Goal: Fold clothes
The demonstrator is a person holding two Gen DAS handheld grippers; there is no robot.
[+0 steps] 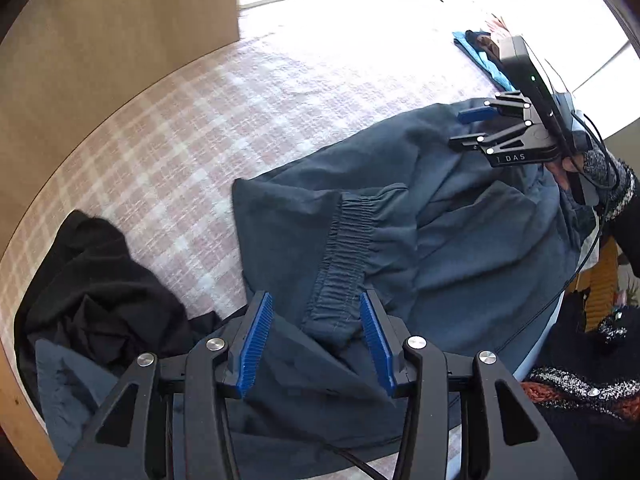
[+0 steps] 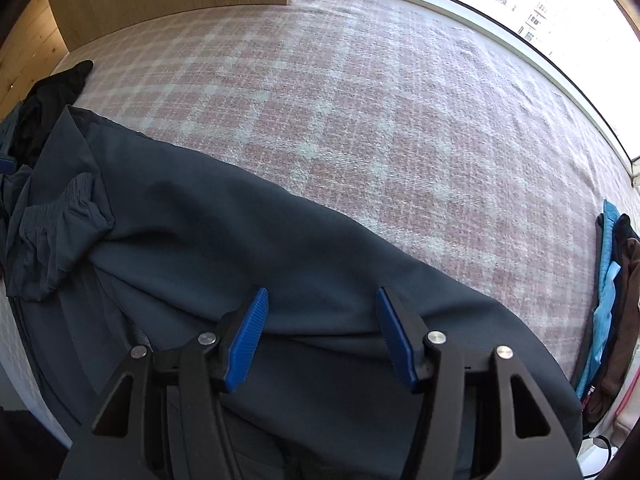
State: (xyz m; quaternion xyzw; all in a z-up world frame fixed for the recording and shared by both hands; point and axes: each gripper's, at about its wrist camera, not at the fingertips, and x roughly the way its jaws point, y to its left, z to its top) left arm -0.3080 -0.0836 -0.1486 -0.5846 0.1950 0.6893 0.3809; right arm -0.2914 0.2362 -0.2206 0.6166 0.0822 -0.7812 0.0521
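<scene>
A dark blue-grey garment (image 1: 440, 240) with an elastic cuff (image 1: 344, 248) lies spread on the pink checked bed cover (image 1: 192, 136). My left gripper (image 1: 316, 316) stands open just over the cuff end, its blue pads on either side of the fabric. In the right wrist view the same garment (image 2: 248, 248) stretches across the foreground, its cuff (image 2: 60, 216) bunched at the left. My right gripper (image 2: 320, 312) is open above a fold of the cloth. The left wrist view also catches the right gripper (image 1: 464, 128) at the garment's far side, held by a hand in a knitted sleeve.
A black heap of clothes (image 1: 92, 280) lies at the left, the black clothes (image 2: 52, 96) showing again in the right wrist view. Folded blue and brown items (image 2: 612, 288) are stacked at the right edge. A wooden panel (image 1: 100, 32) borders the bed cover (image 2: 380, 120), with a bright window behind.
</scene>
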